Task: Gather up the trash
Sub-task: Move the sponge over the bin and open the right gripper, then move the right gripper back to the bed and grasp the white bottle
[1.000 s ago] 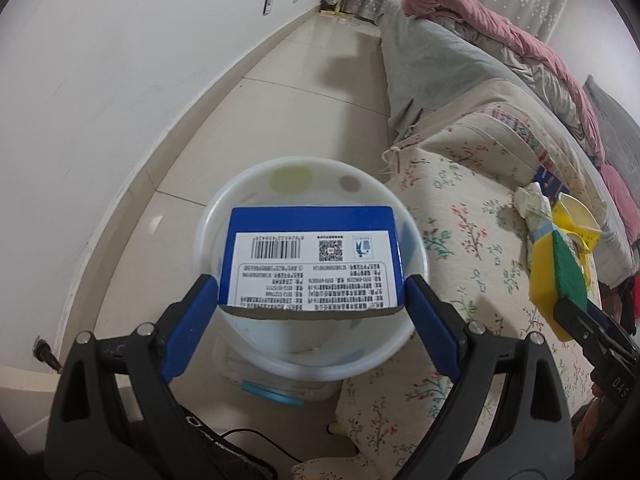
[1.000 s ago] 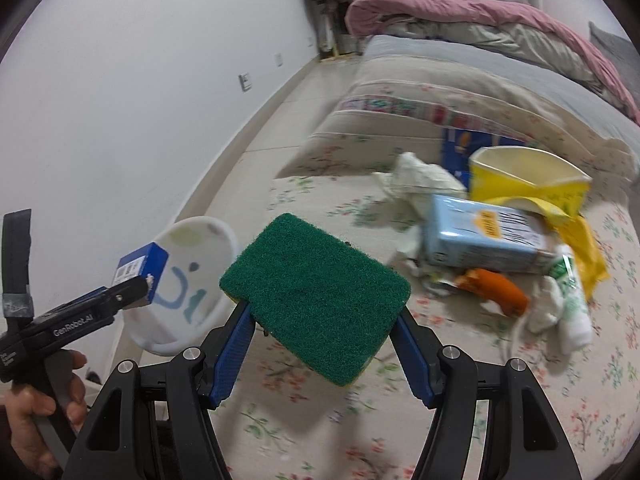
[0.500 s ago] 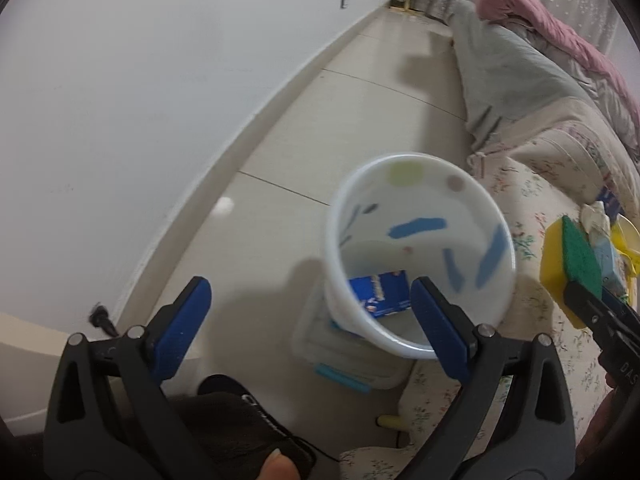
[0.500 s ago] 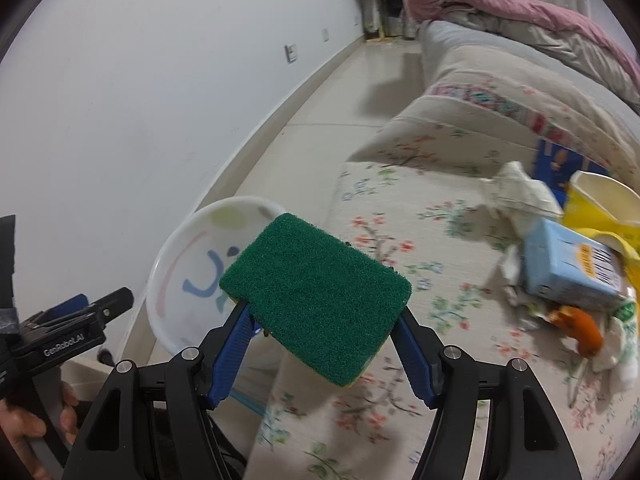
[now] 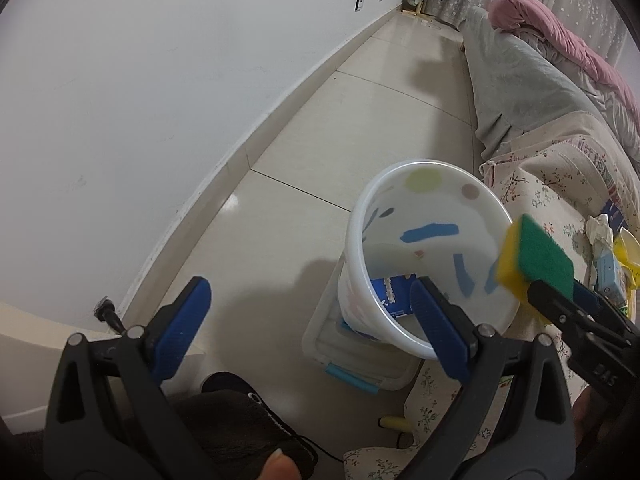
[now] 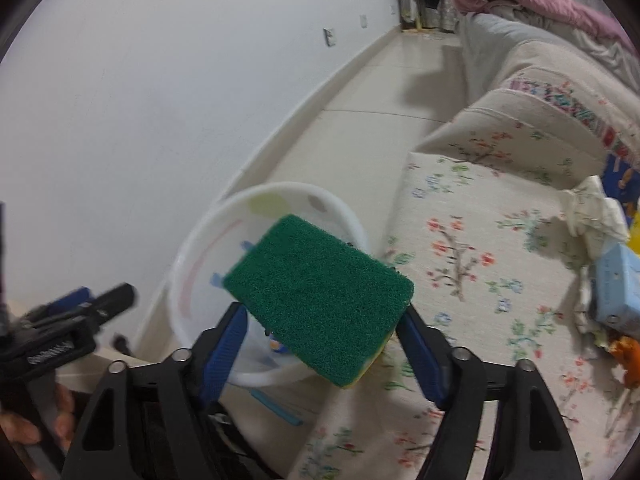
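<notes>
White plastic, the trash bucket [image 5: 428, 256] stood on the tiled floor [image 5: 360, 120] between the wall and the floral sofa [image 6: 480, 240], the blue box [image 5: 390, 294] inside; the left gripper [image 5: 308, 328] hung empty, jaws apart, beside its rim. The right gripper [image 6: 322, 338] clamped the green-and-yellow sponge [image 6: 320, 296] at the bucket's sofa-side rim, nearer, long axis slanting across the mouth.

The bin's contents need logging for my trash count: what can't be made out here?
- Blue box in the bin: left wrist view, partly behind the left gripper finger; print too small.
- Bin floor: right wrist view, covered by the sponge in the right gripper.
- Light blue carton: cut by the right edge.
</notes>
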The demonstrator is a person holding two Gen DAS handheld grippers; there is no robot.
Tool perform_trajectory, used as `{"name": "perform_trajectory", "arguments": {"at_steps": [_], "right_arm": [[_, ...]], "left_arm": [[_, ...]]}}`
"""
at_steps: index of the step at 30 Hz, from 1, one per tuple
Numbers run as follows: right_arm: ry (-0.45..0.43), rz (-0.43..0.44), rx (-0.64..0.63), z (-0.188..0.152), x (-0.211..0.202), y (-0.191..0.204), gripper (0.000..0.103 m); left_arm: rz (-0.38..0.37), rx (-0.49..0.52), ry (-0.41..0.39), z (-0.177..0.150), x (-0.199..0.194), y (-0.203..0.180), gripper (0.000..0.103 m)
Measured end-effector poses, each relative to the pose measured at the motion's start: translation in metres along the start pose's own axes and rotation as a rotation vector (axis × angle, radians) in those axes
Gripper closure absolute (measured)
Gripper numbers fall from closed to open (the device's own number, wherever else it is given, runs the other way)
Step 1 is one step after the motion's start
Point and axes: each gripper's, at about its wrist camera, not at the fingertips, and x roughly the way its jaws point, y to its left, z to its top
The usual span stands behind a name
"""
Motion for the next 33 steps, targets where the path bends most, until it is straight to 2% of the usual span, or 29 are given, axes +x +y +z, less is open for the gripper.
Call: {"name": "perform_trajectory", "arguments": {"at_steps": [5, 18, 24, 27, 33], "right_arm": [[-0.040, 0.002, 0.035, -0.002, -0.015, -0.005, 0.016], [-0.125, -0.117, 0.056, -0.016, -0.052, -0.020, 0.012], [-0.141, -0.165, 0.092, -0.021, -0.067, -0.036, 0.010], [-0.156, -0.203, 0.103, -0.027, -0.075, -0.044, 0.001], [-0.183, -0.274, 0.136, -0.039, -0.098, -0.066, 0.001]], "left_arm": [[-0.009, 0.001, 0.000, 0.001, -0.001, 0.000, 0.003], [-0.023, 0.030, -0.015, -0.003, -0.008, -0.010, 0.003], [-0.032, 0.057, -0.020, -0.005, -0.010, -0.023, 0.003], [-0.038, 0.081, -0.027, -0.007, -0.011, -0.033, 0.002], [-0.047, 0.135, -0.038, -0.010, -0.013, -0.055, 0.001]]}}
